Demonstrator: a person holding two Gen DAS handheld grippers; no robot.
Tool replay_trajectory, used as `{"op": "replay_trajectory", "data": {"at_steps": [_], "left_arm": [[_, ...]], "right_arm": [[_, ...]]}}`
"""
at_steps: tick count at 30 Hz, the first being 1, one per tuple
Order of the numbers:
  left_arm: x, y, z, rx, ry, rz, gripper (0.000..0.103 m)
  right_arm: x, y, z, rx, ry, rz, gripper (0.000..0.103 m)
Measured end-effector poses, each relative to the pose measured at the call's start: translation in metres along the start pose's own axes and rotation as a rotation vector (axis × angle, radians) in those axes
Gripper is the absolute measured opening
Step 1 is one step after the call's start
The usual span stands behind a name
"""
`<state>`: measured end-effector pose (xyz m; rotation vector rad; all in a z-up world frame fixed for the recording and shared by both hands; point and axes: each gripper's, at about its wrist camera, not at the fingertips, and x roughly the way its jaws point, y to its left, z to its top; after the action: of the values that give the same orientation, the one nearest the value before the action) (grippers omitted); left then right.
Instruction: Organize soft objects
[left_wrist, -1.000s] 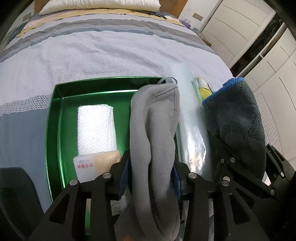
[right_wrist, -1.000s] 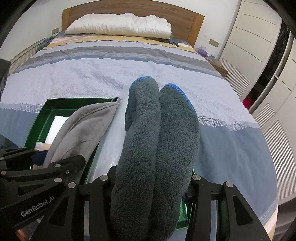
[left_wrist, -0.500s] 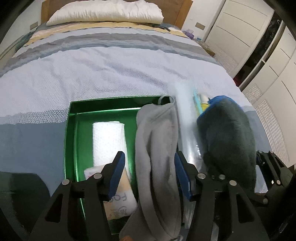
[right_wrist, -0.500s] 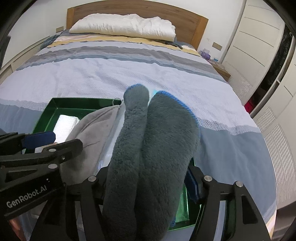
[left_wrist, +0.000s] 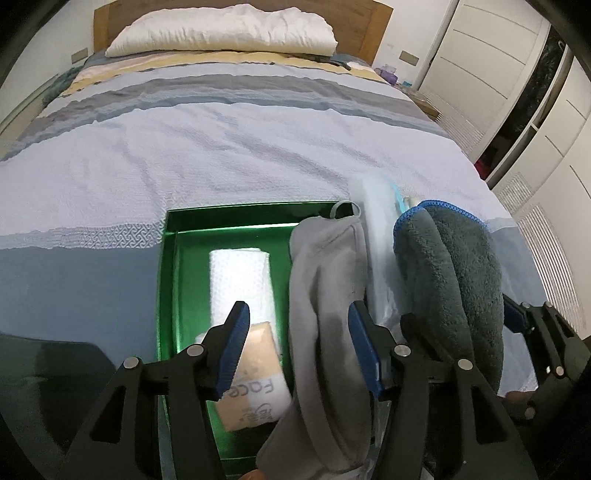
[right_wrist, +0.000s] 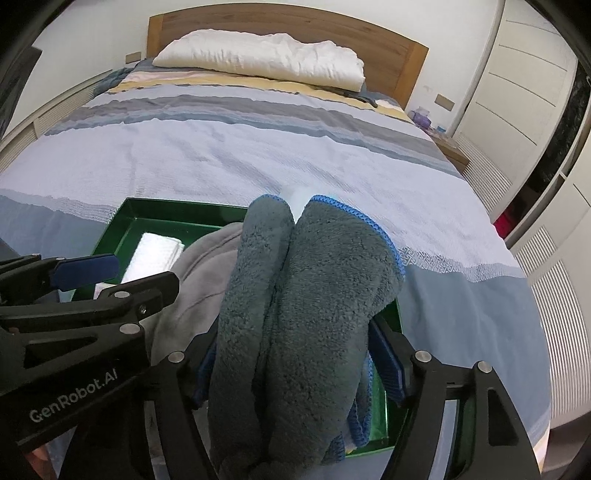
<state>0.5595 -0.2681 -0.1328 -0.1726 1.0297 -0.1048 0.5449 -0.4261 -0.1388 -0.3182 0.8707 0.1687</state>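
A second ago the left gripper (left_wrist: 299, 341) was clamped on the grey cloth (left_wrist: 325, 314); now its blue-padded fingers (left_wrist: 234, 347) stand spread apart, the left one clear of the cloth and the right one just beside its edge, so the cloth lies loose in the green tray (left_wrist: 170, 280) on the bed (left_wrist: 240, 147). The right gripper (right_wrist: 299, 365) has opened as well: its fingers, tight against the dark teal towel (right_wrist: 306, 295) a second ago, now sit wide on either side of it (whether either pad still touches the pile cannot be told). The towel lies folded double in the tray's right part, beside a clear plastic packet (left_wrist: 376, 236) that separates it from the grey cloth. Both cameras have pulled back and up, showing more of the bed and the pillow (left_wrist: 221, 29). The white folded towel (left_wrist: 240, 280) and the tissue pack (left_wrist: 255, 384) remain in the tray's left part.
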Motion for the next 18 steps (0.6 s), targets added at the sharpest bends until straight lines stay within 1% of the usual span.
{"op": "replay_trajectory", "data": {"at_steps": [8,18], "left_arm": [[-0.013,0.005,-0.005,0.005,-0.016,0.043,0.049],[-0.034,0.007,-0.003,0.012,-0.042,0.064,0.049]], "right_arm": [[-0.009,0.010,-0.001,-0.022,0.001,-0.007,0.080],[-0.030,0.019,0.002,-0.045,-0.011,-0.012,0.082]]}}
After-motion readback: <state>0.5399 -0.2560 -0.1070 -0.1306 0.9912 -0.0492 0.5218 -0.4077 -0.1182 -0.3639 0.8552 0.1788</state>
